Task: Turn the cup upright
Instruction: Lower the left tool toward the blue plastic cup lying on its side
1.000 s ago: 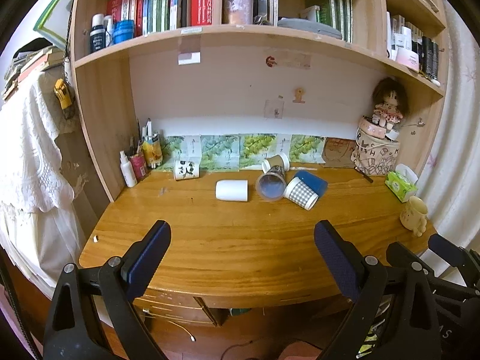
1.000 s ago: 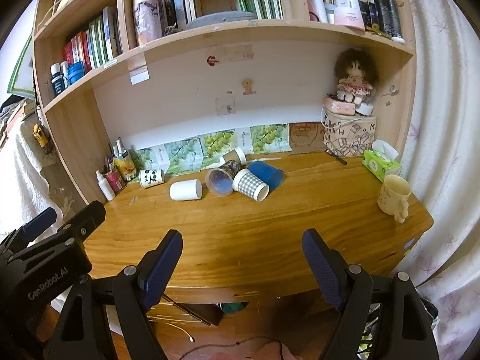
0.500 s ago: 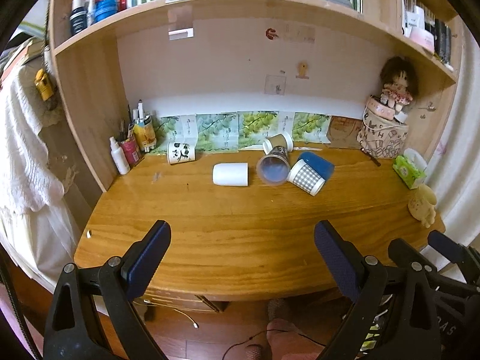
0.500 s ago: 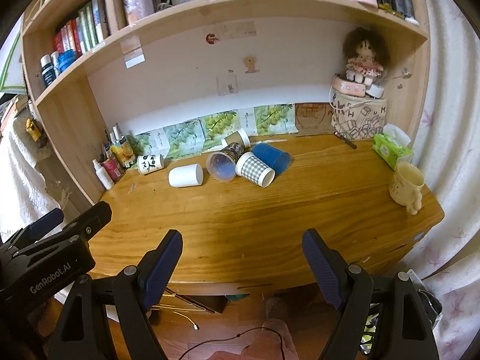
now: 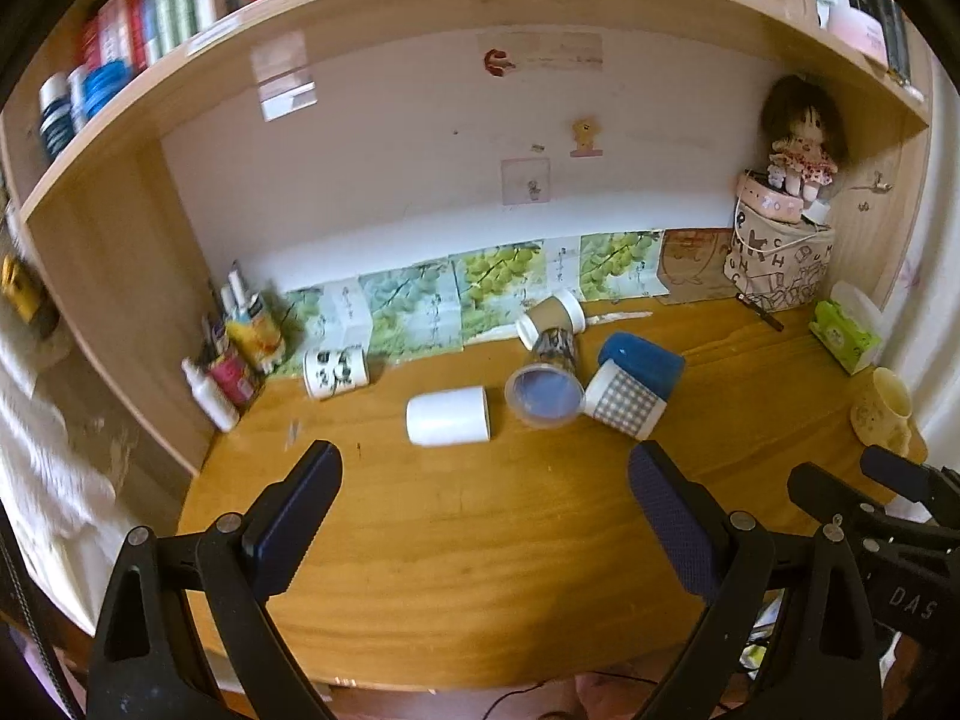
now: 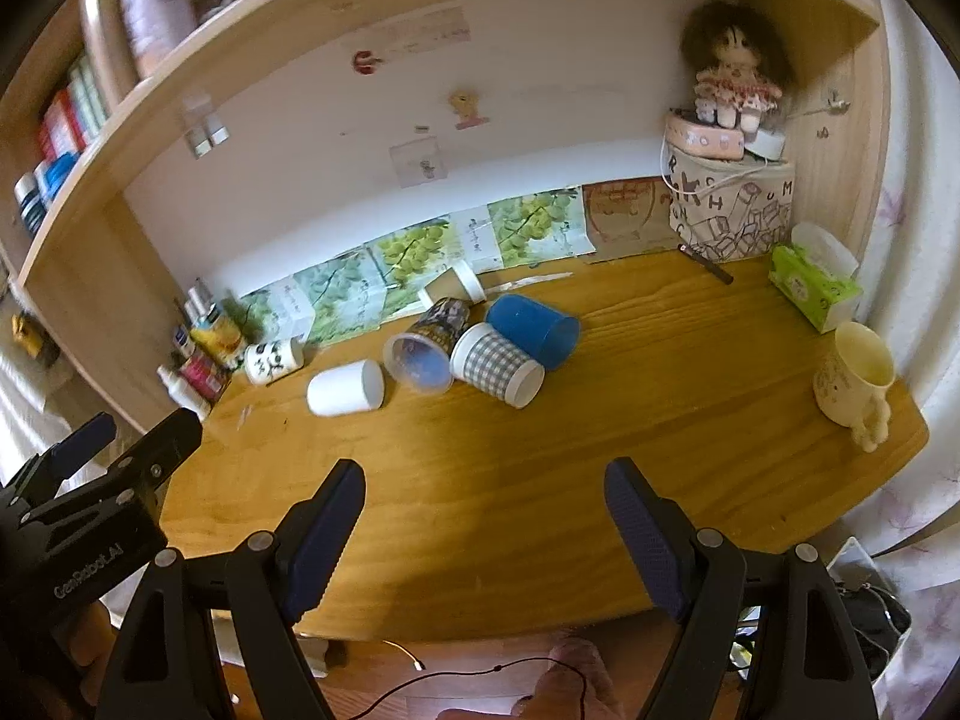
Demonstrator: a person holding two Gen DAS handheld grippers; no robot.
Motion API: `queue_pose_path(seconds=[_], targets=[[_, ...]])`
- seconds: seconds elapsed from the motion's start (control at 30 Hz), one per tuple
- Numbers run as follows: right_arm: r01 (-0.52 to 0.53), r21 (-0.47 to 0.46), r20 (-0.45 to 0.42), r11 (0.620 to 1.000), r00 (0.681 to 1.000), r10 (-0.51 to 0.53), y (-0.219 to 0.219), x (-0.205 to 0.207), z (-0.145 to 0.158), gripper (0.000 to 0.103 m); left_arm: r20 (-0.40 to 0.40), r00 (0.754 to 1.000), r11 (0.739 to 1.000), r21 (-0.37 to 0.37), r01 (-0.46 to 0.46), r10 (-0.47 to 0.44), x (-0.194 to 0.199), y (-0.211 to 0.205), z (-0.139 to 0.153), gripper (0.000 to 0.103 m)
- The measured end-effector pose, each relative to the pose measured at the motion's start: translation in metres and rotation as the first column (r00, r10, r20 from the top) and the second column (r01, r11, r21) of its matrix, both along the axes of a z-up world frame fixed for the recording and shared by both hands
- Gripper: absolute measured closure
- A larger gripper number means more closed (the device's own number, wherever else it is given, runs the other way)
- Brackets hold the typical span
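Observation:
Several cups lie on their sides on the wooden desk: a white cup, a clear patterned cup, a checked cup, a blue cup, a brown paper cup and a panda cup. My left gripper is open and empty above the desk's front, short of the white cup. My right gripper is open and empty, short of the checked cup.
A yellow mug stands upright at the desk's right edge. A green tissue pack, a printed bag with a doll and bottles line the back. The shelf overhangs the desk.
Both grippers have moved forward toward the desk and cups, which now look larger and closer. Both stay open. No cup has moved.

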State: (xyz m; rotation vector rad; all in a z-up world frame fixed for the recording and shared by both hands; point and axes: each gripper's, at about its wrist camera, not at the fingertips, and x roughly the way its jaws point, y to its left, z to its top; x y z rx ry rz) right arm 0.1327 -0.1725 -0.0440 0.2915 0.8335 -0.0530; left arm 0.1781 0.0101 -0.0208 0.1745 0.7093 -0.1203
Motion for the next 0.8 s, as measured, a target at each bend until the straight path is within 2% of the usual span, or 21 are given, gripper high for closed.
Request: queue_pose_path(seconds=[0.47,0.67,0.8], targets=[[-0.021,0.072,-0.080,0.997,0.996,0.027,-0.042,0.083,-0.011,0.020,0.032,0.994,0.987,0.128,0.096,-0.101,0.069,-0.047,0.010,0.006],[-0.027,0.089,-0.110,0.996,0.993,0.037,-0.059,0.115,-0.017,0.020,0.025,0.987,0.970,0.187,0.152,-0.160,0.098,-0.064,0.008,0.006],[-0.014,0.108,-0.130,0.994,0.991,0.028,-0.071,0.134,-0.022,0.020,0.021,0.979,0.948,0.254,0.190,-0.202,0.117,-0.073,0.003,0.006]])
